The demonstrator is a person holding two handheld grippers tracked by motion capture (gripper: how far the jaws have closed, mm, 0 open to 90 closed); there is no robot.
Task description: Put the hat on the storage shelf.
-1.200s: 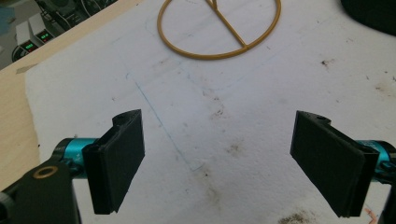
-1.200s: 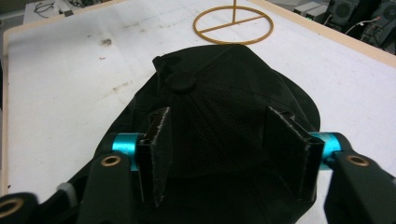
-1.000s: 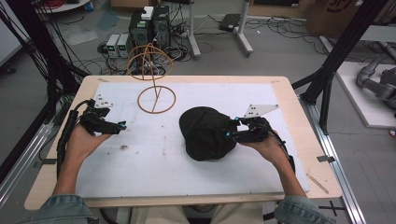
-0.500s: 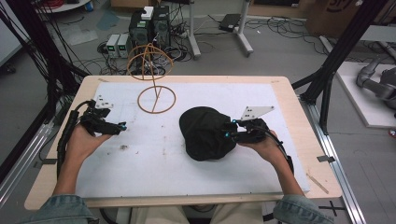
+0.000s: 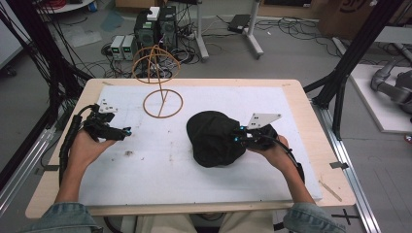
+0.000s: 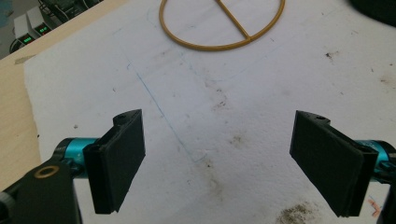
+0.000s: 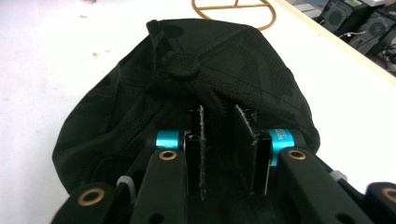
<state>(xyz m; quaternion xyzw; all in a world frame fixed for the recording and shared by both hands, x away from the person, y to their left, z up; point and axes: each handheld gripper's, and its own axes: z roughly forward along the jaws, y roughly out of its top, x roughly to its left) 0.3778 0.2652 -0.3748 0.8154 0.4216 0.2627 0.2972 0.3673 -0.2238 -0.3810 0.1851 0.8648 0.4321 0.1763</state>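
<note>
Black mesh fabric marks the cap (image 5: 214,138), which lies a little to the 3 o'clock side of centre on the white sheet (image 5: 160,165) covering the bench (image 5: 311,126) in the high view. The right hand-held gripper (image 5: 236,139) meets the cap's 3 o'clock edge, held by the right hand (image 5: 272,148). The left hand-held gripper (image 5: 127,132) sits at 9 o'clock, well apart from the cap, over bare sheet, in the left hand (image 5: 87,148). A wire stand (image 5: 162,90) rises at 11 o'clock, its ring base resting on the sheet.

In the left gripper view, the left hand-held gripper (image 6: 219,163) stands wide open, nothing between its jaws, with stained sheet (image 6: 224,107) beneath. The stand's ring (image 6: 222,25) lies ahead at 12 o'clock.

In the right gripper view, the right hand-held gripper (image 7: 226,149) has its jaws narrowed to a slim gap, pressed into the cap (image 7: 187,93) at its near edge. Fabric bunches up at the jaw tips; whether a fold is actually pinched between them I cannot tell. The cap's top button (image 7: 183,64) sits just beyond, at 11 o'clock from the jaws. The ring (image 7: 233,11) shows at 12 o'clock.
</note>
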